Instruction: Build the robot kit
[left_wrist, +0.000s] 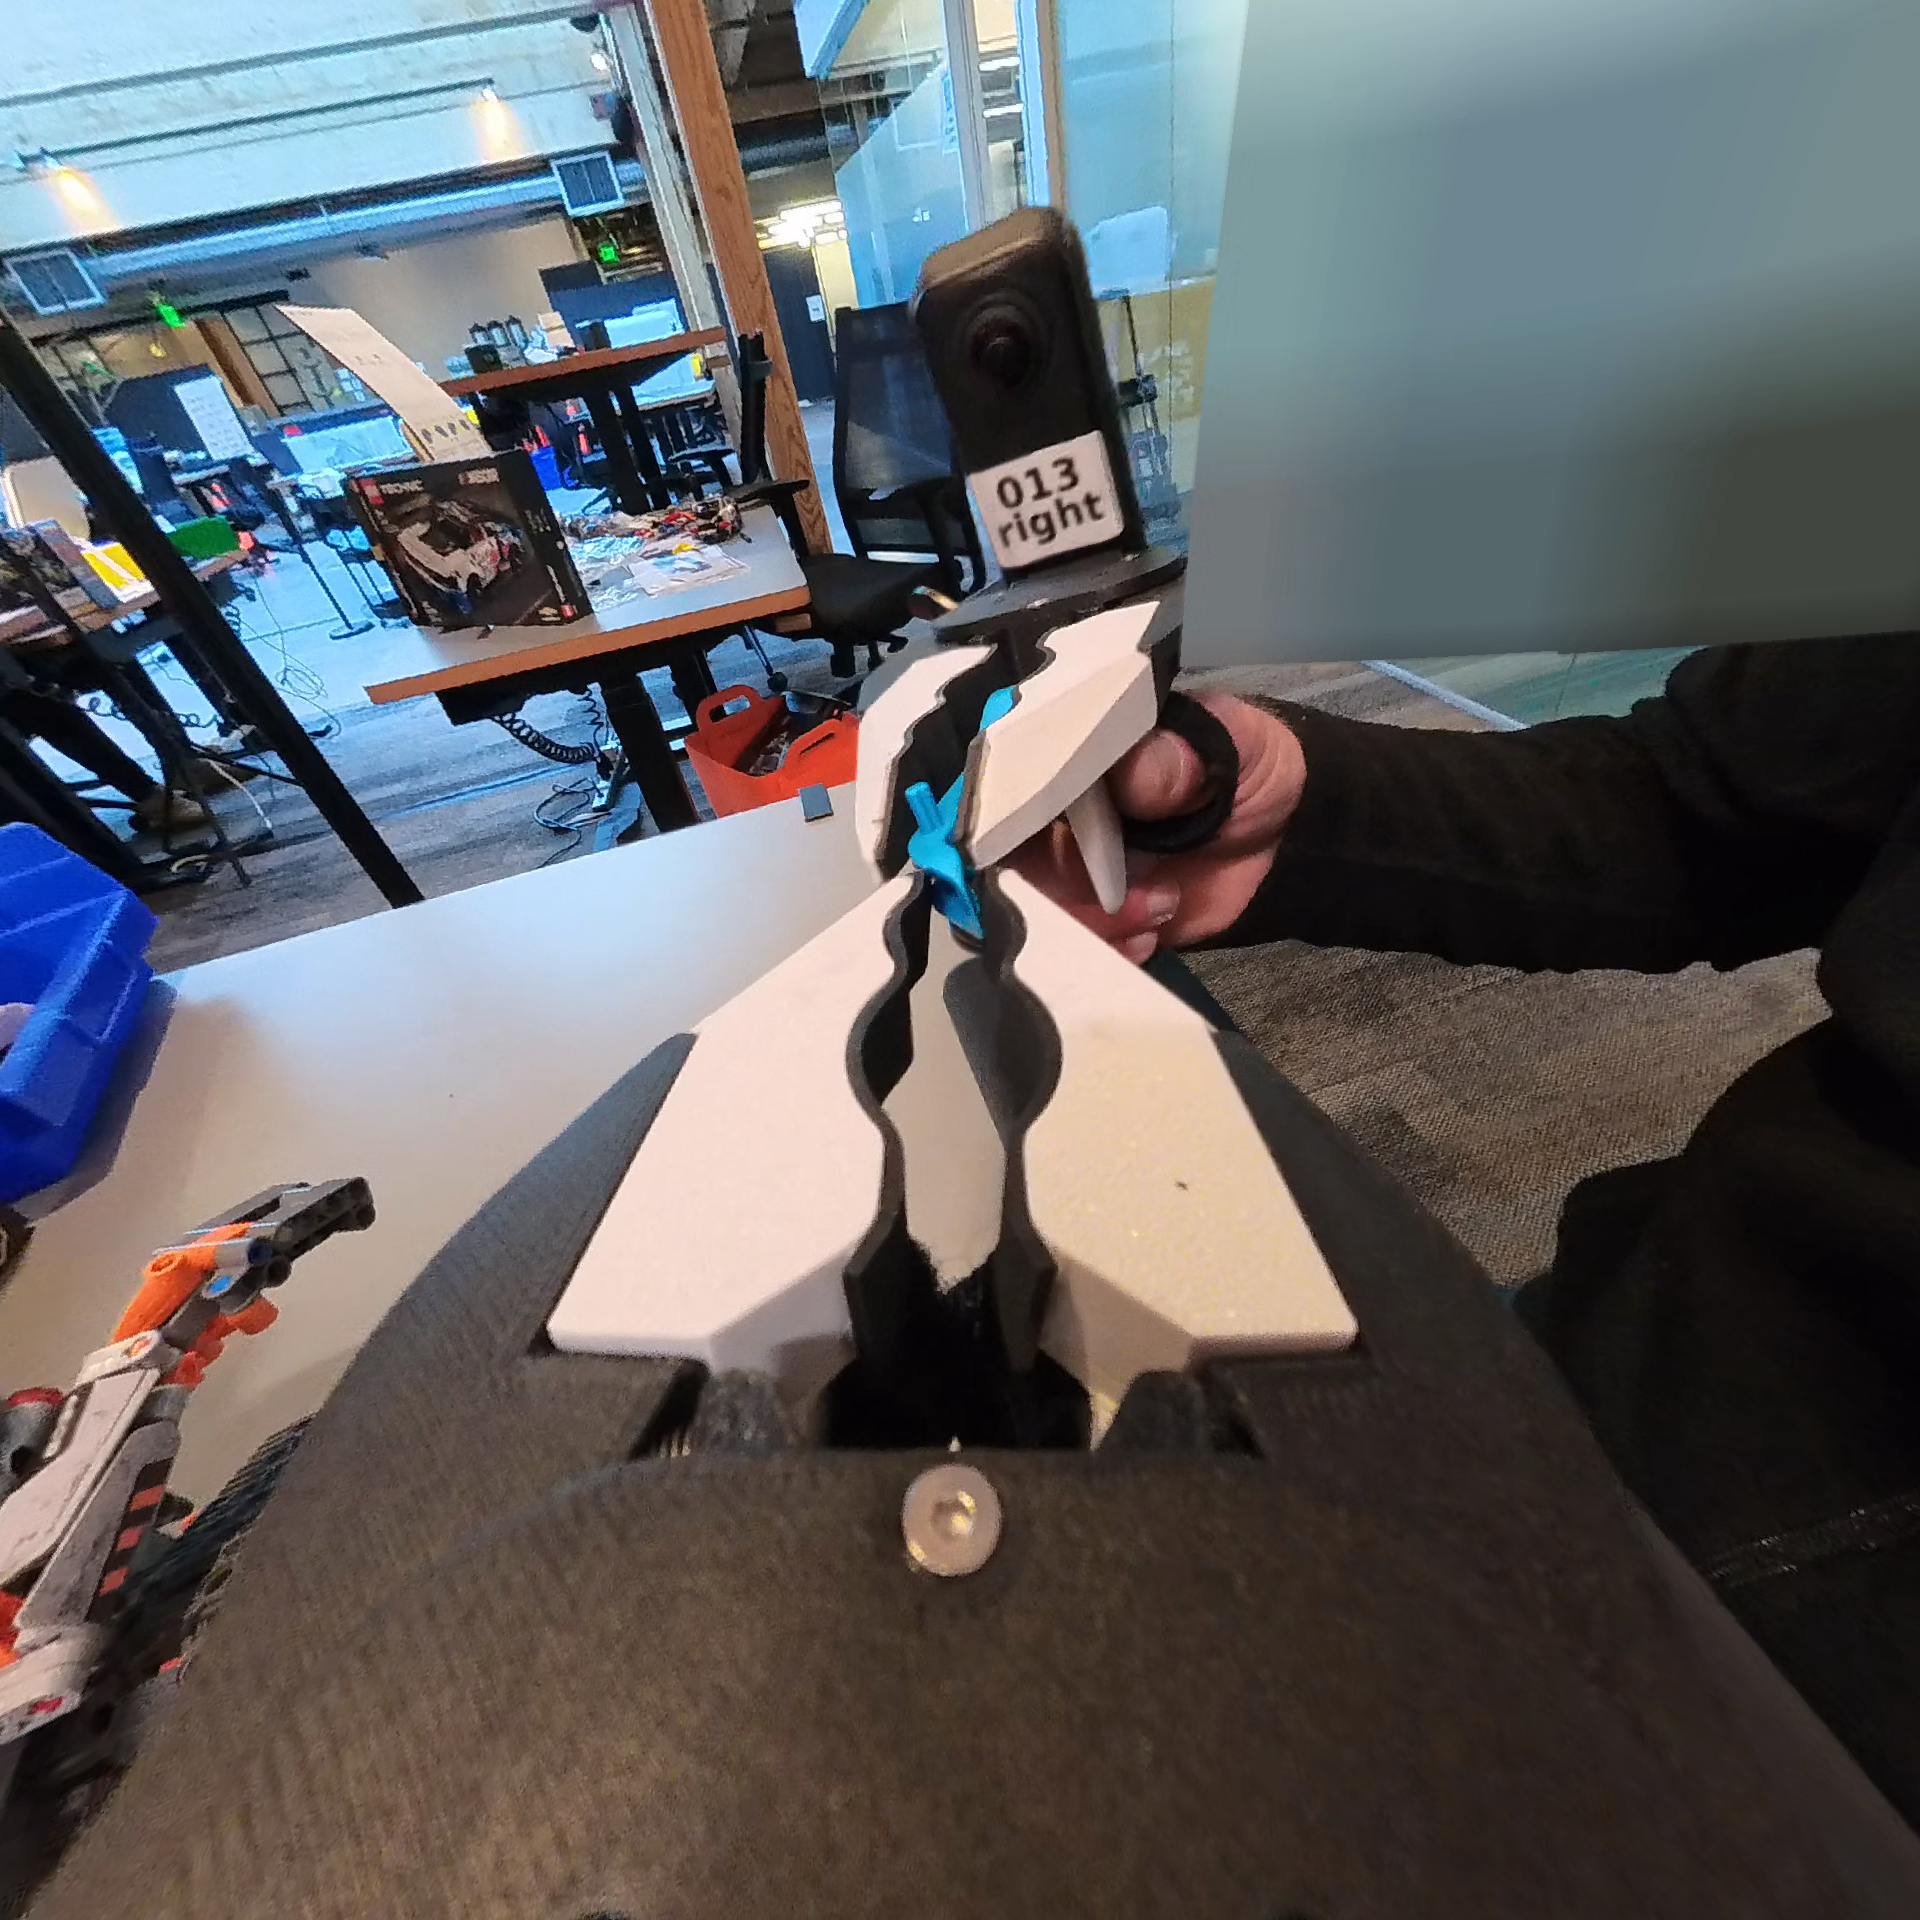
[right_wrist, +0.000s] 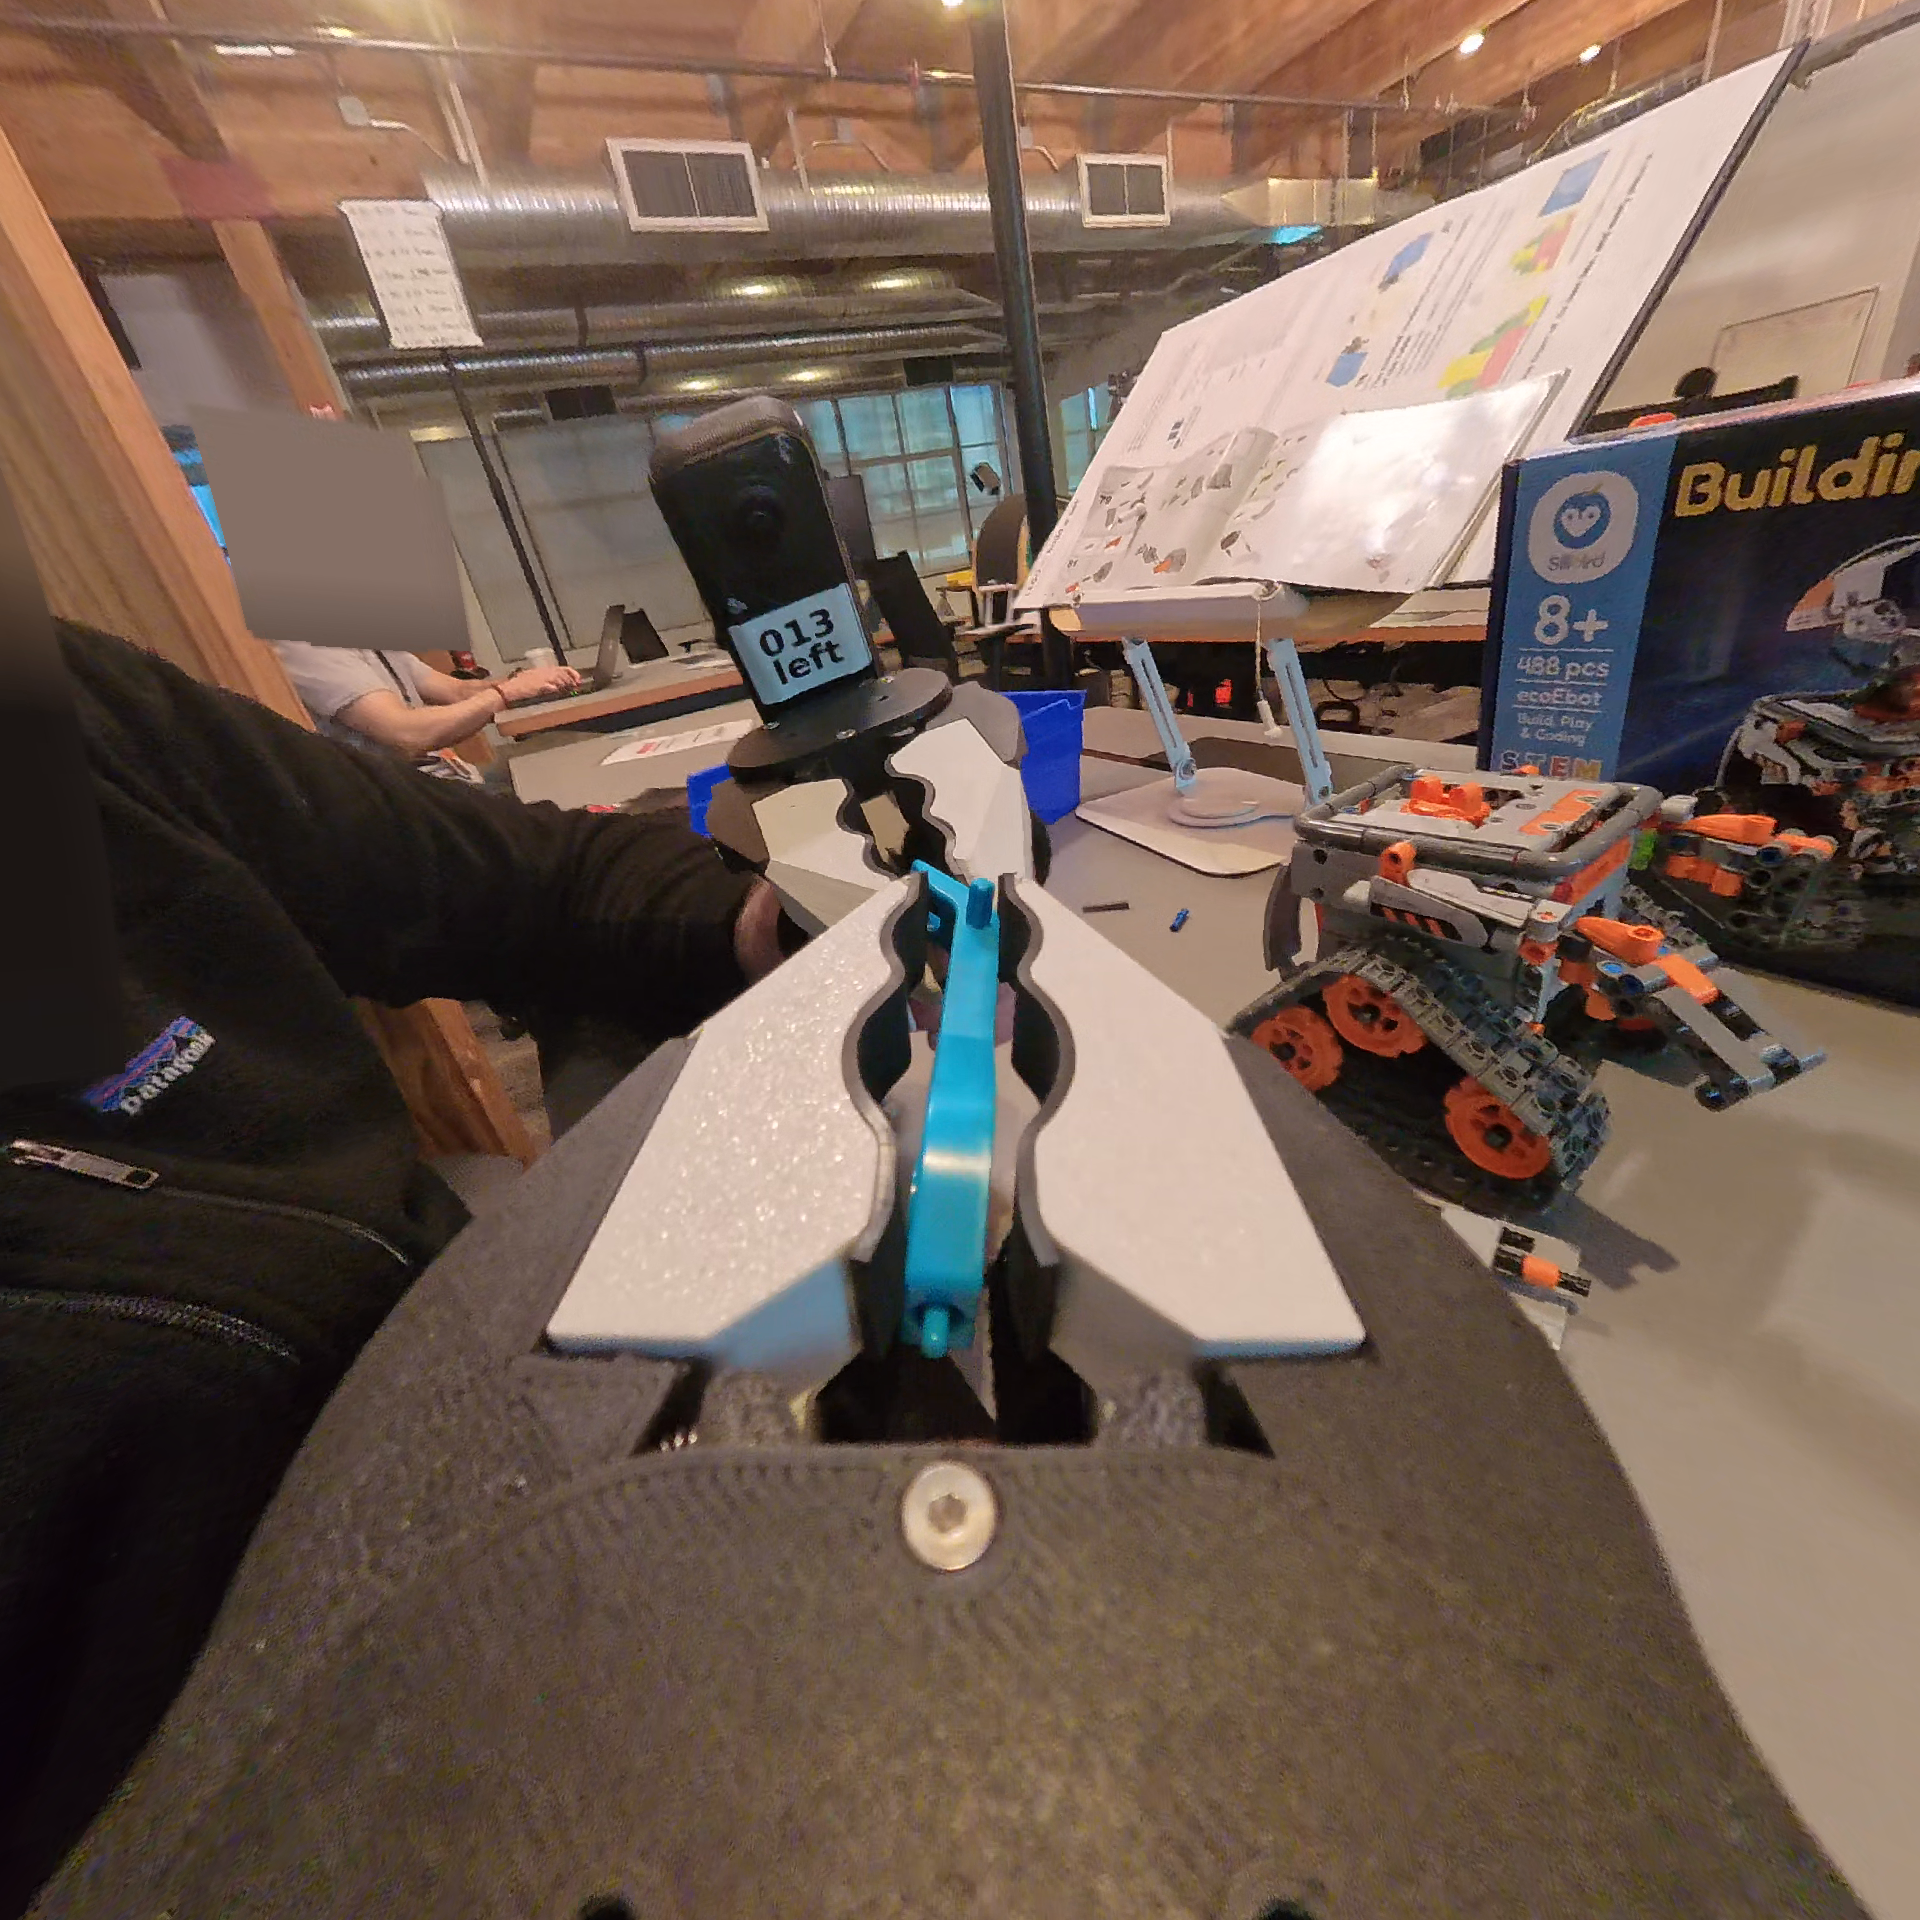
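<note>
1. My right gripper (right_wrist: 956, 904) is clamped along a slim blue beam (right_wrist: 954, 1101), held in the air over the near table edge (left_wrist: 436, 1039).
2. My left gripper (left_wrist: 961, 904) meets its far tip, nearly closed; I cannot tell if it grips.
3. Judgement: keep both tongs aligned, squeeze gently.
4. The beam is bright blue plastic with small pegs at each end.

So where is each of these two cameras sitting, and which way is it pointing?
Left wrist view: sits on the left gripper, looks along its fingers at the right gripper, the hand holding it, and a blue bin.
Right wrist view: sits on the right gripper, faces the left gripper, a black sleeve, and a toy tracked vehicle.
Shared: both show the blue plastic piece between the fingertips, and the grey table.
</note>
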